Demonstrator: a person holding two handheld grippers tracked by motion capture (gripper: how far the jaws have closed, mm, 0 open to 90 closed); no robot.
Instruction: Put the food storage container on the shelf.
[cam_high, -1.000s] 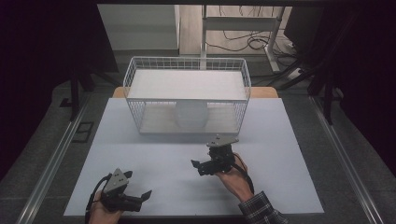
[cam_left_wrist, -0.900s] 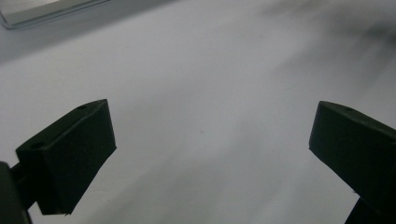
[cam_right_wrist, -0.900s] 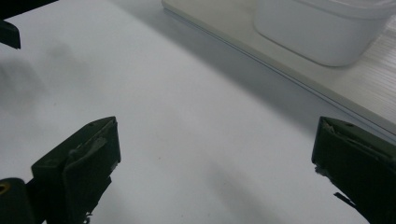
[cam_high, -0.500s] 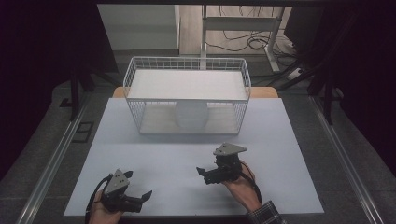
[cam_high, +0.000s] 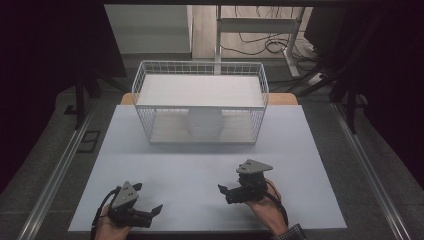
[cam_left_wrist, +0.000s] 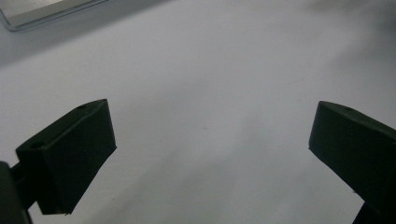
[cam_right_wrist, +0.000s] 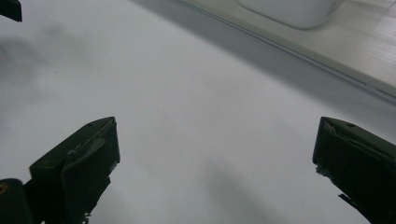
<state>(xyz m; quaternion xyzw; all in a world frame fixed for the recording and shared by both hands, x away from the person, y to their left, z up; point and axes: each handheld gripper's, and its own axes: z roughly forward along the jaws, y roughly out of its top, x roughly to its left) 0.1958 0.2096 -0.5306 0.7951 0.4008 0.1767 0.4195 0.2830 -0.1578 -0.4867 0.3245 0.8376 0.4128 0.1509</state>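
Wire mesh forms the white basket (cam_high: 200, 67) on the matte tabletop (cam_high: 200, 165); a rounded white object (cam_high: 204, 123) blurs behind it. Left gripper (cam_high: 148, 207) and right gripper (cam_high: 225, 193) both stand apart, empty.

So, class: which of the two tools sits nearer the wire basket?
The right tool. It lies farther up the table toward the wire basket than the left tool, near the table's front edge.

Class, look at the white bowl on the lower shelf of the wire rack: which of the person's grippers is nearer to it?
Right. The right gripper sits in front of the white bowl, slightly to its right; the left gripper lies farther back, near the table's front-left edge.
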